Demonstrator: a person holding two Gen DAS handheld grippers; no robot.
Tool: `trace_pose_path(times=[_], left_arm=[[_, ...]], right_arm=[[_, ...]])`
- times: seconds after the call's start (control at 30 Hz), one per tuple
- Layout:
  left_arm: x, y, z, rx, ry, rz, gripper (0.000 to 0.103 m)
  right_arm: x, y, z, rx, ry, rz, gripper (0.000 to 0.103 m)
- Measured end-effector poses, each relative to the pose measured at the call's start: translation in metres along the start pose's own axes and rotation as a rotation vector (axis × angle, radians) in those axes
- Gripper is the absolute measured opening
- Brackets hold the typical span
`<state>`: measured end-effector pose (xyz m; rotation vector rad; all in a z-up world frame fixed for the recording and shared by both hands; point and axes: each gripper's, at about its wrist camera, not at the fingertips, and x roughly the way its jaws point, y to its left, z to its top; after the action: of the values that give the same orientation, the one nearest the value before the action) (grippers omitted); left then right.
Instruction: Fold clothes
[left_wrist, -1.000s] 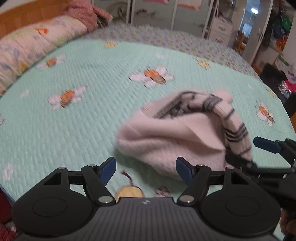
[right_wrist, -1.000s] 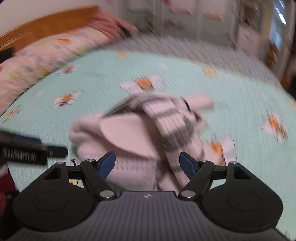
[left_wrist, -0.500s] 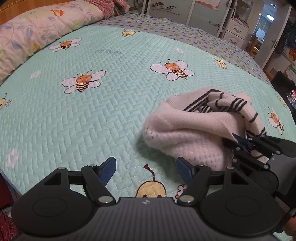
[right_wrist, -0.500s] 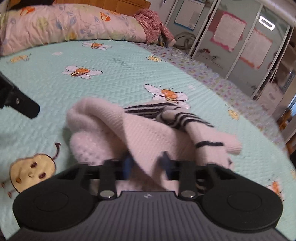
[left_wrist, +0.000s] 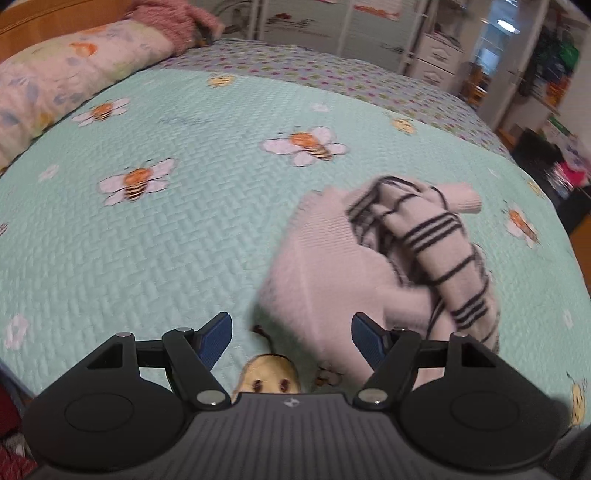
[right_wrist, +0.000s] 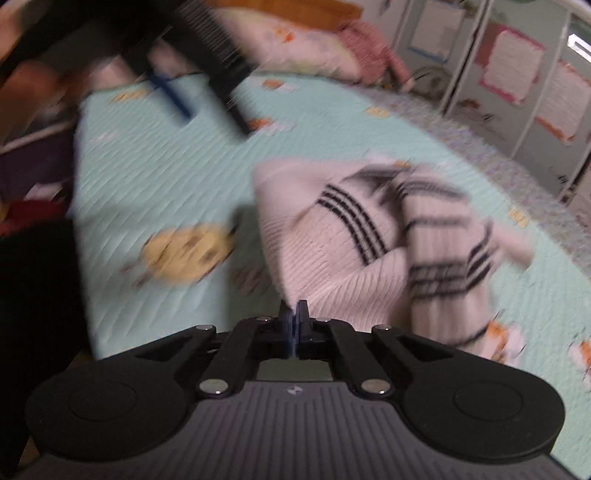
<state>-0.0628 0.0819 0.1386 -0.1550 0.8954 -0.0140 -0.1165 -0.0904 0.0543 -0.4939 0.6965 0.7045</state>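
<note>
- Right gripper (right_wrist: 294, 312) first: its blue fingers are pressed tight together, pinching the near edge of the sweater (right_wrist: 354, 243) — a thin fold of knit sits right at the tips.
- Left gripper (left_wrist: 291, 338) is spread wide and has nothing between its fingers; it hangs over the bedspread (left_wrist: 166, 240), with the sweater's left edge just beside its right finger.
- The sweater (left_wrist: 373, 266), cream ribbed knit with dark triple stripes, lies crumpled in a heap toward the near right part of the bedspread, well short of the pillow (left_wrist: 62, 81) along the far left edge.
- One striped sleeve is draped across the top of the heap, its cuff poking out toward the far side.
- Handling, my read: soft, light, floppy — no stiffness, so it will sag and stretch from any single pinch point.
- The thick knit looks grippy rather than slippery; a pinch on a ribbed hem or cuff should hold well.
- Best bet for the free left gripper: take the near left edge of the hem, so both corners can be pulled apart and the body spread flat before any fold.
</note>
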Motion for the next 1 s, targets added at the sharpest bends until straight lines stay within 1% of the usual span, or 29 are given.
trace_pose_path(times=[0.13,0.23,0.33,0.37,0.43,0.47,0.53,0.57,0.6,0.63,0.67,0.73,0.77,0.83,0.9,0.93,1.0], left_arm=[[0.014,-0.025,-0.008,0.056,0.034,-0.039,0.074],[0.038,-0.051,-0.014,0.104,0.063,-0.049,0.074],[0.075,-0.07,-0.019,0.181,0.09,0.006,0.074],[0.089,-0.073,-0.021,0.197,0.112,0.041,0.074],[0.113,-0.068,-0.028,0.189,0.182,0.099,0.075],[0.121,-0.06,-0.032,0.162,0.231,0.118,0.075],[0.128,-0.04,-0.042,0.09,0.283,0.105,0.078],[0.126,-0.032,-0.045,0.067,0.263,0.083,0.079],[0.123,-0.027,-0.047,0.059,0.251,0.081,0.084],[0.123,-0.024,-0.048,0.059,0.251,0.091,0.087],[0.123,-0.022,-0.048,0.058,0.251,0.098,0.088],[0.123,-0.021,-0.047,0.059,0.247,0.094,0.088],[0.124,-0.021,-0.046,0.062,0.247,0.094,0.088],[0.125,-0.021,-0.044,0.065,0.248,0.094,0.089],[0.127,-0.02,-0.043,0.062,0.248,0.093,0.09],[0.128,-0.019,-0.043,0.059,0.249,0.094,0.091],[0.129,-0.018,-0.043,0.055,0.248,0.096,0.092]], right_arm=[[0.006,0.02,-0.037,0.045,0.086,0.066,0.0],[0.003,0.027,-0.045,0.093,0.08,0.085,0.0],[-0.001,0.022,-0.045,0.128,0.071,0.098,0.0],[-0.003,0.02,-0.046,0.134,0.072,0.098,0.0],[-0.006,0.014,-0.046,0.153,0.07,0.091,0.0],[-0.01,0.007,-0.046,0.183,0.062,0.085,0.002],[-0.019,-0.01,-0.045,0.266,0.041,0.076,0.01],[-0.025,-0.023,-0.044,0.33,0.023,0.076,0.015],[-0.031,-0.036,-0.042,0.394,0.001,0.072,0.021],[-0.038,-0.048,-0.039,0.454,-0.023,0.065,0.035],[-0.044,-0.06,-0.033,0.506,-0.056,0.043,0.05],[-0.051,-0.077,-0.015,0.538,-0.116,-0.022,0.062],[-0.05,-0.083,-0.002,0.526,-0.133,-0.065,0.066],[-0.043,-0.093,0.026,0.475,-0.15,-0.163,0.068],[-0.025,-0.101,0.05,0.435,-0.146,-0.243,0.076],[-0.015,-0.106,0.06,0.424,-0.136,-0.261,0.077],[0.013,-0.118,0.075,0.427,-0.082,-0.259,0.077]])
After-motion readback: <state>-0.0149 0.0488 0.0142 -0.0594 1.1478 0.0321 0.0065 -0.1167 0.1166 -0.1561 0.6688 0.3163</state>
